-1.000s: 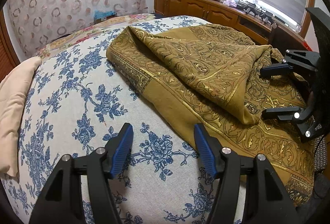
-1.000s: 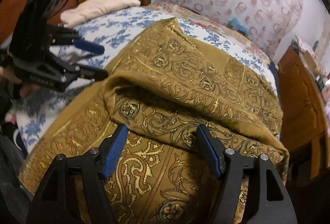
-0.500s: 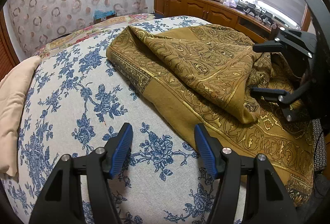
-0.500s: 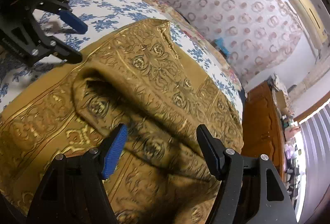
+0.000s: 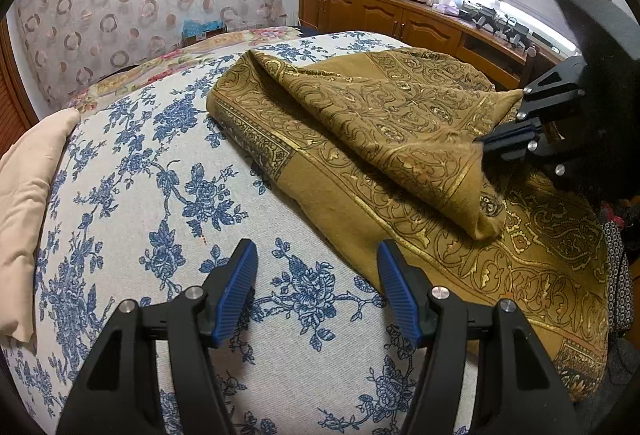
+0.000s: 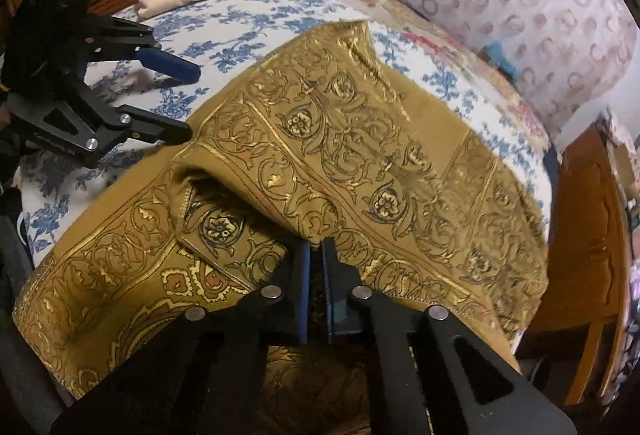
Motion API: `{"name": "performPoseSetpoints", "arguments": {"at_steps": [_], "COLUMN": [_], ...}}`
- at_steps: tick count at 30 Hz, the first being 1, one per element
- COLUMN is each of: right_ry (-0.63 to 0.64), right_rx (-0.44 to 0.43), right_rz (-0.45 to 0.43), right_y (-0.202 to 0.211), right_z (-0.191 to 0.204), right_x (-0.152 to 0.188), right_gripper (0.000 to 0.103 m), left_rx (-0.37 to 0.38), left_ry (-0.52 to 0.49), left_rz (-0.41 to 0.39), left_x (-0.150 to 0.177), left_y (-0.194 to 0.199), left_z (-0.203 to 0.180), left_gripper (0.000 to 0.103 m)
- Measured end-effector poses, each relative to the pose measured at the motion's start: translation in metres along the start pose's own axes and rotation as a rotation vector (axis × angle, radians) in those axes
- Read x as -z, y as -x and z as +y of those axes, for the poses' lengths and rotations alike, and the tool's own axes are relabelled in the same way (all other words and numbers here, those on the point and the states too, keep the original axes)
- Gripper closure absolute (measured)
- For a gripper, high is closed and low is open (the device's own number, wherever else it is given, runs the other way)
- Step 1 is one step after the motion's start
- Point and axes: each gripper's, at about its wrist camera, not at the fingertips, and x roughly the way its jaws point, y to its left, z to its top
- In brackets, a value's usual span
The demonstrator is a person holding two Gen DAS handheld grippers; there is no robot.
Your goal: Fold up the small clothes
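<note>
Now the right gripper (image 6: 316, 249) pinches the cloth (image 6: 360, 155) (folded edge); the left gripper (image 5: 316, 275) hangs open over the bedspread (image 5: 160, 175).

Mustard gold-scrolled cloth (image 5: 384, 123), blue-floral bedspread (image 5: 168, 195)

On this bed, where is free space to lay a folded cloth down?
The blue-flowered bedspread is bare between the beige pillow and the gold patterned cloth; the open left gripper hangs over it. The other side is crowded: the cloth covers it, and the right gripper is shut on its edge.
</note>
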Motion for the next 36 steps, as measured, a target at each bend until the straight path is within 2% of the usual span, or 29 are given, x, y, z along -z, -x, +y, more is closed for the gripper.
{"name": "performPoseSetpoints", "arguments": {"at_steps": [5, 10, 13, 15, 16, 17, 19, 23, 28, 30, 36], "right_ry": [-0.055, -0.198, -0.320, -0.469, -0.518, -0.568, -0.625, -0.640, -0.558, -0.541, -0.554], "right_rx": [0.054, 0.111, 0.215, 0.341, 0.373, 0.354, 0.325, 0.249, 0.176, 0.145, 0.136], "right_rz": [-0.106, -0.140, -0.126, -0.072, -0.042, -0.030, -0.044, -0.066, -0.066, -0.073, -0.095], "right_y": [0.031, 0.044, 0.039, 0.029, 0.024, 0.020, 0.021, 0.027, 0.038, 0.045, 0.070], "right_z": [-0.020, -0.084, -0.135, -0.178, -0.192, -0.205, -0.214, -0.203, -0.158, -0.140, -0.094], "right_x": [-0.013, -0.027, -0.029, -0.020, -0.015, -0.007, 0.005, 0.025, 0.049, 0.062, 0.111], "right_gripper": [0.103, 0.103, 0.103, 0.103, 0.099, 0.096, 0.084, 0.080, 0.071, 0.069, 0.065], "left_rx": [0.021, 0.030, 0.062, 0.060, 0.057, 0.057, 0.055, 0.065, 0.086, 0.096, 0.120], "left_ry": [0.056, 0.059, 0.068, 0.058, 0.053, 0.051, 0.040, 0.033, 0.029, 0.025, 0.013], "left_rz": [-0.057, -0.110, -0.133, -0.137, -0.131, -0.126, -0.112, -0.083, -0.074, -0.073, -0.069], "left_x": [0.000, -0.007, -0.013, -0.015, -0.015, -0.015, -0.013, -0.006, -0.002, 0.000, 0.009], "left_y": [0.013, 0.033, 0.041, 0.041, 0.040, 0.038, 0.034, 0.025, 0.023, 0.023, 0.031], "left_z": [0.009, 0.008, 0.006, 0.001, -0.001, -0.002, -0.005, -0.010, -0.019, -0.024, -0.038], "left_gripper": [0.040, 0.040, 0.040, 0.040, 0.040, 0.040, 0.040, 0.040, 0.040, 0.040, 0.040]}}
